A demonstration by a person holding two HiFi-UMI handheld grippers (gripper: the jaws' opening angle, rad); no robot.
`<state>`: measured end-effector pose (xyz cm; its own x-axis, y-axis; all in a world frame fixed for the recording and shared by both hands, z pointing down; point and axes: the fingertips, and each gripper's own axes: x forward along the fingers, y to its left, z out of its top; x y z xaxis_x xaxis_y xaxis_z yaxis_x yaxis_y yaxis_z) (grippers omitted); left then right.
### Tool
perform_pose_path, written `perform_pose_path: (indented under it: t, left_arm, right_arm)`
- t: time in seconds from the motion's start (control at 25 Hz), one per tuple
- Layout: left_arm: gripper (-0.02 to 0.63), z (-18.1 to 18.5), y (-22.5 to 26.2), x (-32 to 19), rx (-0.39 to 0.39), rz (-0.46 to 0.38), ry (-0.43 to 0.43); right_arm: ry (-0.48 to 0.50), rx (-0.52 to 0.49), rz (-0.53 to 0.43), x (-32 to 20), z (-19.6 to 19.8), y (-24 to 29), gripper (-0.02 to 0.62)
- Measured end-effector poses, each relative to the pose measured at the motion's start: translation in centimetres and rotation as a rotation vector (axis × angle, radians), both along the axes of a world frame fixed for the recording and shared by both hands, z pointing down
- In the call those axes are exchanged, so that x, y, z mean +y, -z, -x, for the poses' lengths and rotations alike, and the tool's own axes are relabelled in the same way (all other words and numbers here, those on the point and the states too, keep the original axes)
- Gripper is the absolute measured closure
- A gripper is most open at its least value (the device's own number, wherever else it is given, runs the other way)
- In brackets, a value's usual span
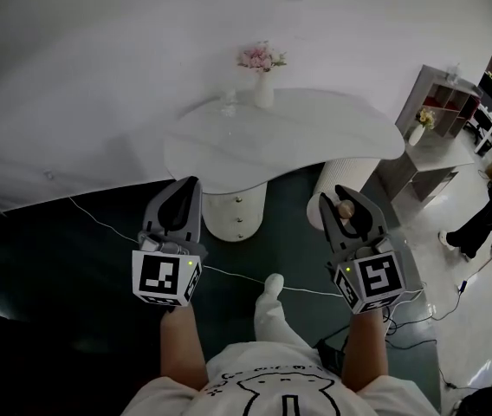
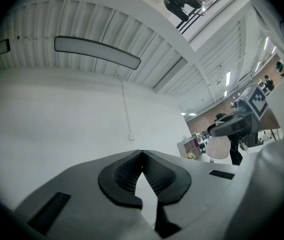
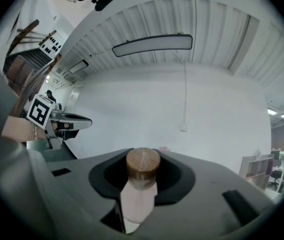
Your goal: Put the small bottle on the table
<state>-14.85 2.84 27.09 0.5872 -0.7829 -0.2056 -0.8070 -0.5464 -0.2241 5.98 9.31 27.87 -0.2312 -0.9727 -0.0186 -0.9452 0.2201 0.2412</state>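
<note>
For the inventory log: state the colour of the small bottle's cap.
Brown, wood-like cap on the small bottle; clearest in the right gripper view.

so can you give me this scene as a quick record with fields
left gripper: shut, nothing between its jaws
right gripper: shut on the small bottle, brown round cap facing its camera
table: white, curved top, ahead of both grippers
on table: white vase of pink flowers, with a clear glass item beside it
task status: small bottle not yet on the table
</note>
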Motion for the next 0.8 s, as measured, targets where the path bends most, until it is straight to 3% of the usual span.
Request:
perform_pose_path:
  t: [0.4,0.8]
  left_arm:
    - [0.601,-2.8,-1.1,-8.1,-0.002,0.021,0.017]
    - [0.601,-7.5,-0.8,-20.0,-0.011,0.04,0.04]
  right_arm:
    - [0.021,-0.017,0.027,-8.8,-2.8,-1.4,0.488]
    - [0.064,-0.016,0.051,-21.5,-7.2,-1.2,0.488]
